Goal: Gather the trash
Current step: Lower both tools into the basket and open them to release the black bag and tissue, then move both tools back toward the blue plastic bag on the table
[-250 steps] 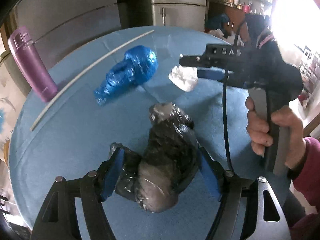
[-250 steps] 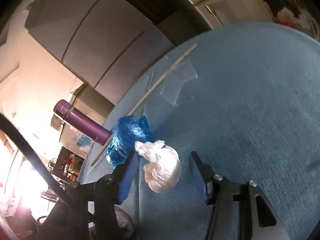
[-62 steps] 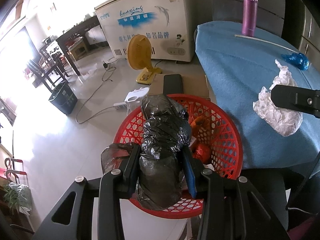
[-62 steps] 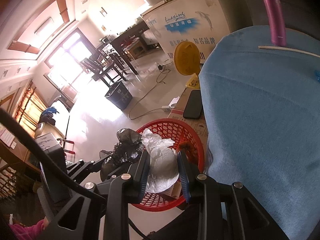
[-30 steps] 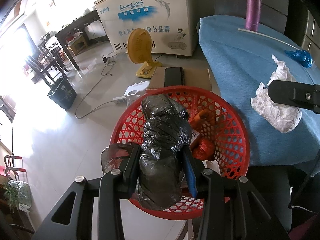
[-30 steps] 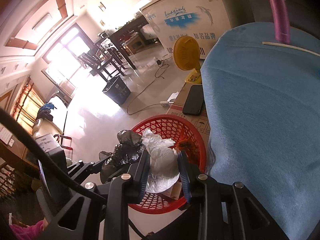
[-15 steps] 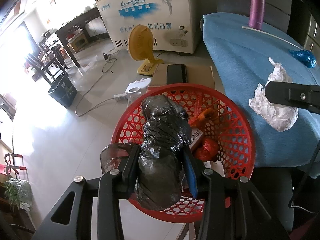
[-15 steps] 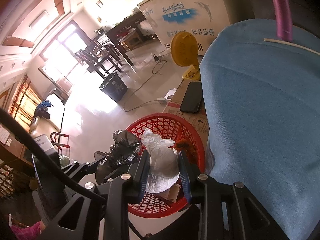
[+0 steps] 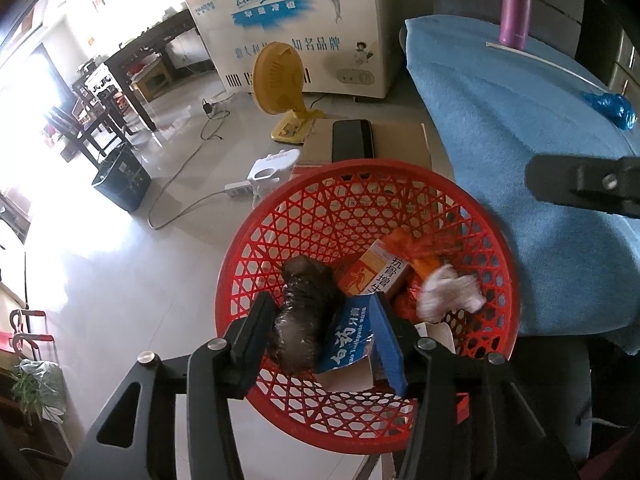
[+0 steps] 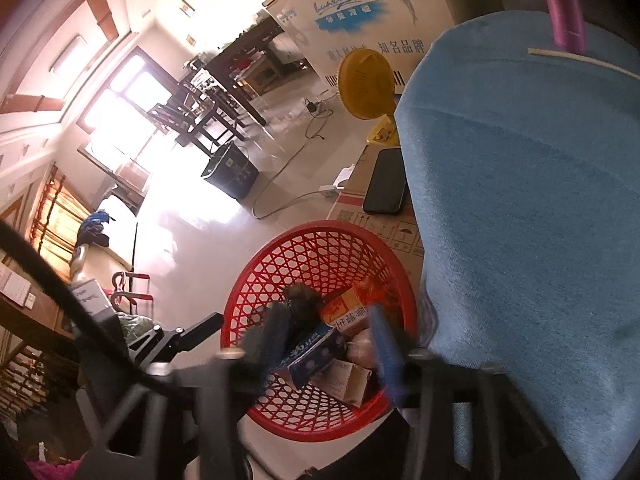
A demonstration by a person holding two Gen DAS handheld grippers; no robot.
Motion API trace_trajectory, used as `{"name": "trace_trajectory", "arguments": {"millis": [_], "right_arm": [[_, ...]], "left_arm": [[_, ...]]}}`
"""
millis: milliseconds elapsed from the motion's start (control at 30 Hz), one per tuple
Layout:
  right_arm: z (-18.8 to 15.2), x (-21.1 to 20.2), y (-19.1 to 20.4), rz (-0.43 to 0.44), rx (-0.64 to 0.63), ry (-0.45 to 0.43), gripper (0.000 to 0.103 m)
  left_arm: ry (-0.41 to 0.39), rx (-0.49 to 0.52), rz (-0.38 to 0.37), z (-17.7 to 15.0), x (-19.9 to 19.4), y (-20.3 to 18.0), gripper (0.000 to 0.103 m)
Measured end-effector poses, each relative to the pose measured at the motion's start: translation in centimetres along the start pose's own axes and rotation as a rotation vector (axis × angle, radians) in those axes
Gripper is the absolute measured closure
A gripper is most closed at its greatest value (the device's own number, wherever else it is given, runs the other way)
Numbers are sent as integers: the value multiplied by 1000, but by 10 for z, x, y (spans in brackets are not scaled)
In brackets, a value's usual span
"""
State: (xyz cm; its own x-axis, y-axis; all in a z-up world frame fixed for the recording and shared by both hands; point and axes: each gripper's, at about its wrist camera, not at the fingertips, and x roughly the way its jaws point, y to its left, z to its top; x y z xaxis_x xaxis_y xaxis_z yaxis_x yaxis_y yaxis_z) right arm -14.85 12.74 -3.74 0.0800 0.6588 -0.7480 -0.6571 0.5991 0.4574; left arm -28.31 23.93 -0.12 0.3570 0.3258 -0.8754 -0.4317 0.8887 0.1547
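A red mesh basket (image 9: pixel 280 240) stands on the floor beside the blue-covered table (image 9: pixel 520 140). My left gripper (image 9: pixel 324 320) is open above it. The black bag wad (image 9: pixel 304 312) lies in the basket below the fingers. The white paper wad (image 9: pixel 448 292) lies in the basket at the right among cartons. My right gripper (image 10: pixel 328 340) is open and empty over the basket (image 10: pixel 280 264); its finger (image 9: pixel 580 188) shows at the right of the left wrist view. A blue plastic wad (image 9: pixel 612 106) lies on the table.
A purple bottle (image 9: pixel 516 4) and a white stick (image 9: pixel 548 64) are at the table's far side. A cardboard box with a phone (image 9: pixel 352 140), a yellow fan (image 9: pixel 280 80), a power strip and a white freezer (image 9: pixel 300 20) stand beyond the basket.
Both grippers have opened. The black bag wad has dropped from the left gripper and the white paper wad from the right gripper into the red basket.
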Motion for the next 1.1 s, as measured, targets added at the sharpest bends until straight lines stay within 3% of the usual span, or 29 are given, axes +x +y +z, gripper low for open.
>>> {"name": "trace_trajectory", "arguments": {"millis": [67,167,667,1100], "right_arm": [[-1,-1,-3,2,9,-14,41],[0,-2,-8,0,23,-25,41],[0,-46,-39,-50,97,-157,41],[-3,-89,-58,-74,127,-266,41]], "left_arm": [[0,2,4,0,0,0,42],[-1,12,5,1,0,-1,41],[-41,74,16,7,-22,-27,41],[-128,138,16,19,-57,-55,41]]}}
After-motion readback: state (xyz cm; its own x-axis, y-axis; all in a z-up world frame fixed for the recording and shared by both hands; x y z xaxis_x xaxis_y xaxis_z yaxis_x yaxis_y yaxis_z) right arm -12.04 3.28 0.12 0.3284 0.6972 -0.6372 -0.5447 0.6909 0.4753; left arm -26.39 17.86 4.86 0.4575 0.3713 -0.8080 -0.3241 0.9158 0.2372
